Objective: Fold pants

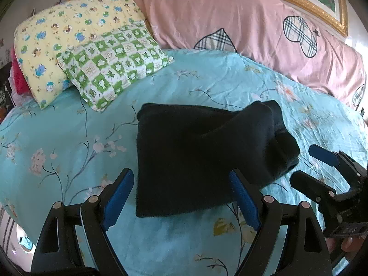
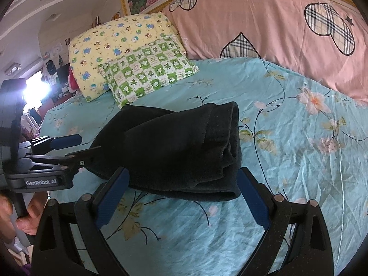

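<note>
Now left gripper (image 1: 181,197) spread wide, empty, hovering at near edge of black pants (image 1: 197,154); right gripper (image 2: 181,195) likewise spread, empty, beside it. Pants lie as compact folded bundle on floral bed sheet (image 1: 69,142), clear of pillows; fold looks finished, hence grippers released.

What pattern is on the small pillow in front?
Green-and-white checks with leaf and frog-like motifs; clearest in right wrist view.

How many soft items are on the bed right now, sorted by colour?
Black: 1, the folded pants
Yellow: 1, the cartoon-print pillow
Green and white: 1, the checked pillow
Pink: 1, the heart-print duvet
Total: 4, all lying on the teal floral sheet
</note>
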